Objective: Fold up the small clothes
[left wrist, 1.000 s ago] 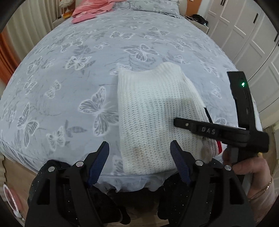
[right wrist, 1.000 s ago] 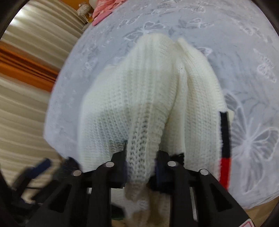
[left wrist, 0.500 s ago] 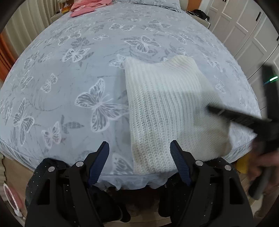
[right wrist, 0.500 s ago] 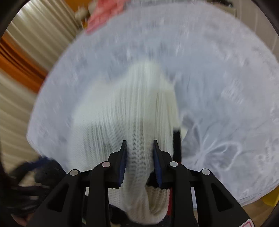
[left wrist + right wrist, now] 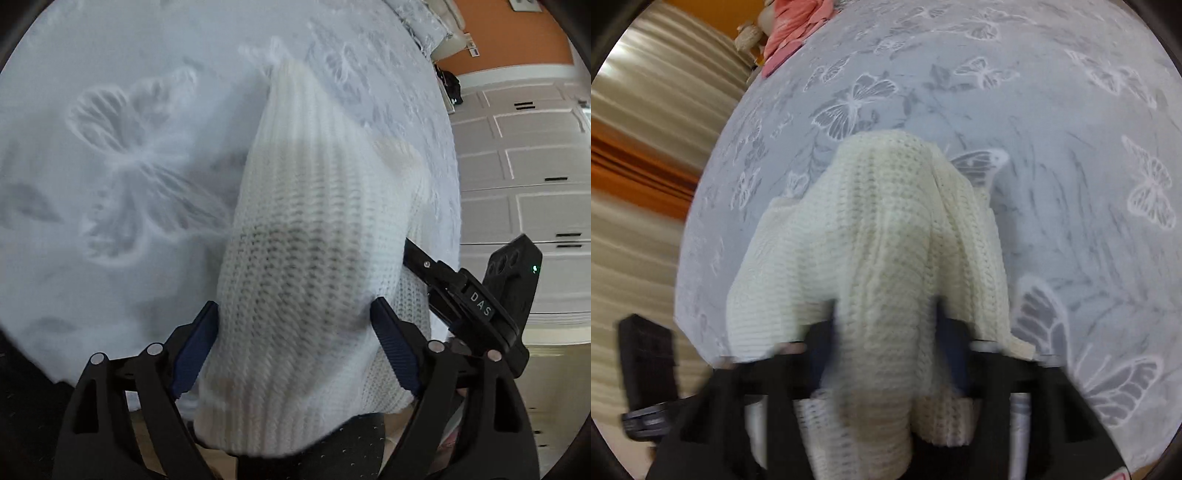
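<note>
White chunky-knit garment (image 5: 303,258) lies at the near edge of the pale blue-grey bedspread printed with white butterflies (image 5: 122,155), its ribbed hem hanging over that edge toward both cameras. In the left wrist view, the left gripper (image 5: 295,347) has its blue-padded fingers (image 5: 192,343) spread wide, one on each side of a raised fold of the knit; the cloth fills the gap and touches both pads, but the spacing of the fingers shows no pinch. In the same view, the right gripper (image 5: 476,306) appears as a black body with the lettering "DAS" and a small green light, set against the right side of the garment. In the right wrist view (heavily motion-blurred in its lower part), the right gripper (image 5: 886,354) has a thick ridge of the knit running between its two fingers and draping down over the gripper body; the finger gap is narrower than the left one, and the fold is bunched between the fingers, so the garment is held there. The far end of the garment rests flat on the bedspread (image 5: 1052,129). A pink fabric item (image 5: 790,29) lies at the far end of the bed, well apart from the garment. White panelled cupboard doors (image 5: 532,177) stand beside the bed.
</note>
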Available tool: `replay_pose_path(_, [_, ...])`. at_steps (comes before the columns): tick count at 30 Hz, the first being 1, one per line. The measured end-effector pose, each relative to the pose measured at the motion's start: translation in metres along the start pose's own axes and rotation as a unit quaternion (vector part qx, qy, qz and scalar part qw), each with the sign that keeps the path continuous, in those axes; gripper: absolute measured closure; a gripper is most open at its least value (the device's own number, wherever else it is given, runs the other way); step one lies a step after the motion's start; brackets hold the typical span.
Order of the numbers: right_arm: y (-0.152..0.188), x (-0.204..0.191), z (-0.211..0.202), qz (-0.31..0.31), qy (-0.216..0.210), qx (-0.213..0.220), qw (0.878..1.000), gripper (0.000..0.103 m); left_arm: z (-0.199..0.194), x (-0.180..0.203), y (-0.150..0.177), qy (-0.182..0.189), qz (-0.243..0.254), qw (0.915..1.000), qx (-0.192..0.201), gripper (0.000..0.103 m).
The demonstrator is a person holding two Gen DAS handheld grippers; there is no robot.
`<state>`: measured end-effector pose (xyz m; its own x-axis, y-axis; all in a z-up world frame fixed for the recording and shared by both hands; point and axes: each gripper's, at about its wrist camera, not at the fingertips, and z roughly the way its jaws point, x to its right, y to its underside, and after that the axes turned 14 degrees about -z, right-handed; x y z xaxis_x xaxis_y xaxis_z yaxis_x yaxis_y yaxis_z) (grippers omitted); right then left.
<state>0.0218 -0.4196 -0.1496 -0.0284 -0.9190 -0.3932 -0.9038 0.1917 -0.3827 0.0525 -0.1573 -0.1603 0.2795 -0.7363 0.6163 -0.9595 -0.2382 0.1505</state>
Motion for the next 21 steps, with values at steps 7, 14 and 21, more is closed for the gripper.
replay_pose_path(7, [0.020,-0.017,-0.032,-0.049,0.074,0.035,0.995,0.069,-0.003,0.005,0.001,0.011,0.007,0.9999,0.003,0.029])
replay_pose_path(14, [0.042,0.004,-0.035,0.003,0.103,0.046,0.994,0.031,0.011,-0.007,-0.005,-0.005,-0.020,0.9998,-0.006,0.006])
replay_pose_path(21, [0.037,0.004,-0.030,0.069,-0.012,0.058,0.996,0.072,-0.005,-0.005,-0.022,0.063,-0.026,0.9963,-0.051,0.057])
